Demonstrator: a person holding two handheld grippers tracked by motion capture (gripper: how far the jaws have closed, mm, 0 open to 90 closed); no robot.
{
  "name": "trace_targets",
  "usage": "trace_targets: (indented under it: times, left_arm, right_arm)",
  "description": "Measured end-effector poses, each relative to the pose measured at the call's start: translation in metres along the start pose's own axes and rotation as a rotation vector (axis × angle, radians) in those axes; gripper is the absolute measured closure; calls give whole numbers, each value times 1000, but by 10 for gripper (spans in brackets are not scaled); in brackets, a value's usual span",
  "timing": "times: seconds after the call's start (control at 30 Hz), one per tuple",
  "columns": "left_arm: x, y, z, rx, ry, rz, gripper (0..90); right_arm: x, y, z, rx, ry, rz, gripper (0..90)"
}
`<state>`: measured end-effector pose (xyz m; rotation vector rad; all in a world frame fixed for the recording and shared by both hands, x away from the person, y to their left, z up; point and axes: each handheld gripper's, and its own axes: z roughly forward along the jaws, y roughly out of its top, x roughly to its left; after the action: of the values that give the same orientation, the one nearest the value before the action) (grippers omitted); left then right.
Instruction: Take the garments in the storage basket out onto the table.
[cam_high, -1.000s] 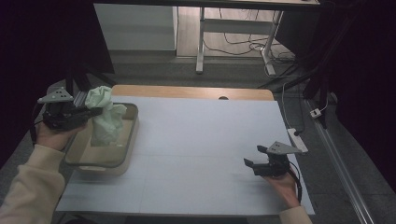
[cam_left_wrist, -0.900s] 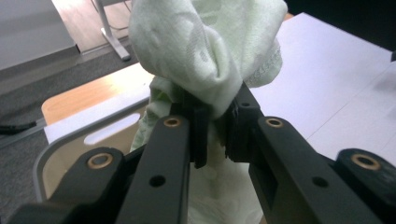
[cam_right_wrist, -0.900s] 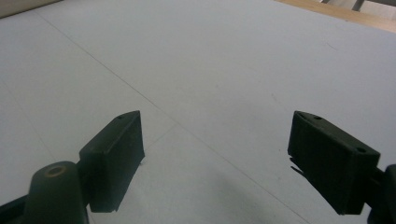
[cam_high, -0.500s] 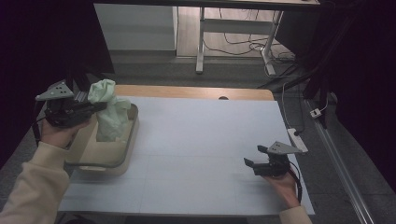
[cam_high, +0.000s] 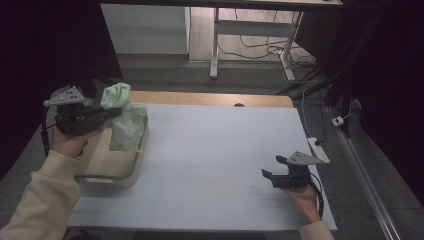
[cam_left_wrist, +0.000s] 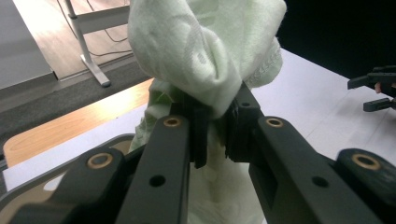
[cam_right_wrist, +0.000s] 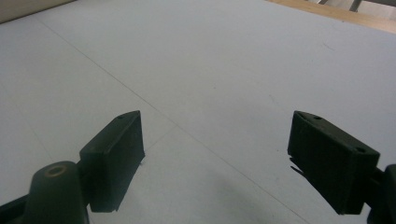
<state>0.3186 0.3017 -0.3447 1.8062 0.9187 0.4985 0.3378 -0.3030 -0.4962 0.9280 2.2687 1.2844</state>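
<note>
At the left, the left gripper (cam_high: 107, 114) pinched a pale green cloth (cam_high: 125, 122) by its top, the rest hanging down into the beige tray (cam_high: 107, 167) (long axis vertical). Far right, the right gripper (cam_high: 270, 167) rested gaping, empty, on the tabletop (cam_high: 210, 150), well apart.

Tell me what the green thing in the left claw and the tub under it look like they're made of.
The green thing looks like soft woven or terry cloth: matte, with a nubby texture, a stitched hem and limp folds where the left claw pinches it. The tub looks like moulded plastic, beige and smooth with rounded corners, though the high view is too coarse to be sure.
</note>
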Motion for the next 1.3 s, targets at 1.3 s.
trace_targets:
  times: [1.3]
  left_arm:
    - [-39, 25, 62, 28, -148, 69, 804]
  right_arm:
    - [1, 1, 0, -13, -9, -3, 185]
